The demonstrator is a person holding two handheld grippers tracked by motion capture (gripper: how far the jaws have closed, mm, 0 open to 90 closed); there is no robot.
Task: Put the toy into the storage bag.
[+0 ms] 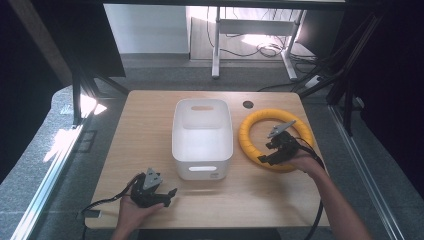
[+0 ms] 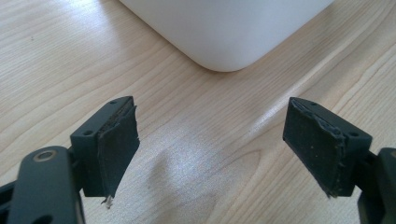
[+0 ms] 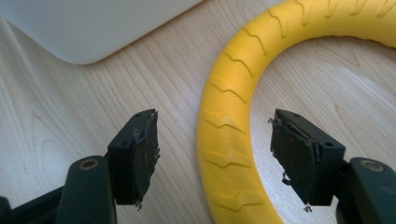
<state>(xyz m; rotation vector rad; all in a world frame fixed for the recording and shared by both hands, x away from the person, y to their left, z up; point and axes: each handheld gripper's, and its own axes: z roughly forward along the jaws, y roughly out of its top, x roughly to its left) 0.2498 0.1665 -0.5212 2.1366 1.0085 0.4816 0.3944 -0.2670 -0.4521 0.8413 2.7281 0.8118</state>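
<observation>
Black hand-held gripper [image 1: 262,159], torn pads [image 3: 147,154]

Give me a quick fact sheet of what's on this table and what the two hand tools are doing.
table: light wood
bin: white, mid-table, looks empty
ring: yellow, ridged, flat on the table right of the bin
right gripper: open, jaws astride the ring's near-left rim, not pressing it
left gripper: open, nothing between its jaws, near the bin's front-left corner
</observation>
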